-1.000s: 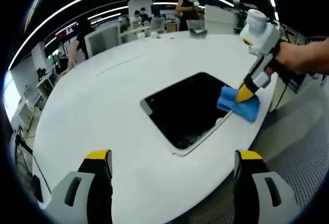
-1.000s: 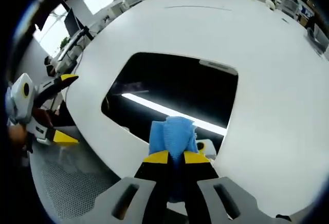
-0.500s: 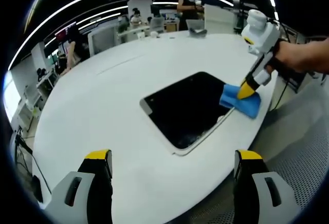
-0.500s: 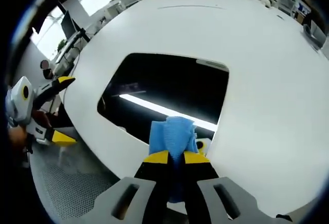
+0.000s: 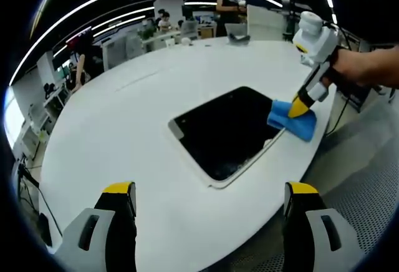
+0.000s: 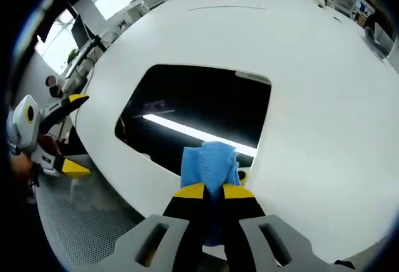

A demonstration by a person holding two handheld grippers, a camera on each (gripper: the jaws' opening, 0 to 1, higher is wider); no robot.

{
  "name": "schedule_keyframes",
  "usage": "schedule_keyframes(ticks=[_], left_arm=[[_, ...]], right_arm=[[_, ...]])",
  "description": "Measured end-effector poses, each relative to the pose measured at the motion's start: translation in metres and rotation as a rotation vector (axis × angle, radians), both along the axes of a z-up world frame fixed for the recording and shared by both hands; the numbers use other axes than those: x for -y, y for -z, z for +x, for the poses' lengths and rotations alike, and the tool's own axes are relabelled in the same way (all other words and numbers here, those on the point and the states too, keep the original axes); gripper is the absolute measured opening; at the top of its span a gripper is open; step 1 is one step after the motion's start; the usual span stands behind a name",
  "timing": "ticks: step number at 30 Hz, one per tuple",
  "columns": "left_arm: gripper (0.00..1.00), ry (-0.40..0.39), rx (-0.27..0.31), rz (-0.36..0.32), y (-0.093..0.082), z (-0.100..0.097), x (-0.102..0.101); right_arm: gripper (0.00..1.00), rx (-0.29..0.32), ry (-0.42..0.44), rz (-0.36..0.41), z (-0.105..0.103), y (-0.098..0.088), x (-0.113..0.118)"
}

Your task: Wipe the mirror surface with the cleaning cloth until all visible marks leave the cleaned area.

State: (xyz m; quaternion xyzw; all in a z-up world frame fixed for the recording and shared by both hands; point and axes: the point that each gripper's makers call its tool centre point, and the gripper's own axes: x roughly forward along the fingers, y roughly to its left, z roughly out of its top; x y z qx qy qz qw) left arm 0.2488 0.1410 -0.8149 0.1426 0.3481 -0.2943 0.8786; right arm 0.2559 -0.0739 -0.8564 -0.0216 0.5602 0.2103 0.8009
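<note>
A dark rectangular mirror [image 5: 225, 131] [image 6: 199, 113] with a white rim lies flat on the round white table [image 5: 124, 128] [image 6: 324, 97]. My right gripper [image 6: 213, 190] [image 5: 302, 105] is shut on a blue cleaning cloth [image 6: 211, 165] [image 5: 292, 118]; the cloth rests at the mirror's near corner in the right gripper view and at its right corner in the left gripper view. My left gripper [image 5: 209, 191] [image 6: 70, 131] stands open above the table's front edge with nothing between its jaws. It is well apart from the mirror.
A hand [image 5: 365, 69] holds the right gripper at the table's right edge. Grey patterned floor [image 5: 368, 184] [image 6: 93, 228] lies beyond the table. Desks, chairs and people [image 5: 230, 10] fill the office behind. Bare table surface surrounds the mirror.
The cloth and right gripper have drawn slightly back toward the mirror's right corner. The left gripper has stayed still and open.
</note>
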Motion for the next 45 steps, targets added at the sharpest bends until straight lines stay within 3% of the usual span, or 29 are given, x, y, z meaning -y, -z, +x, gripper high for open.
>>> schedule_keyframes(ticks=[45], left_arm=[[0.99, 0.000, -0.002, -0.005, 0.000, 0.000, 0.001]], right_arm=[[0.03, -0.001, 0.052, -0.020, 0.004, 0.001, 0.013]])
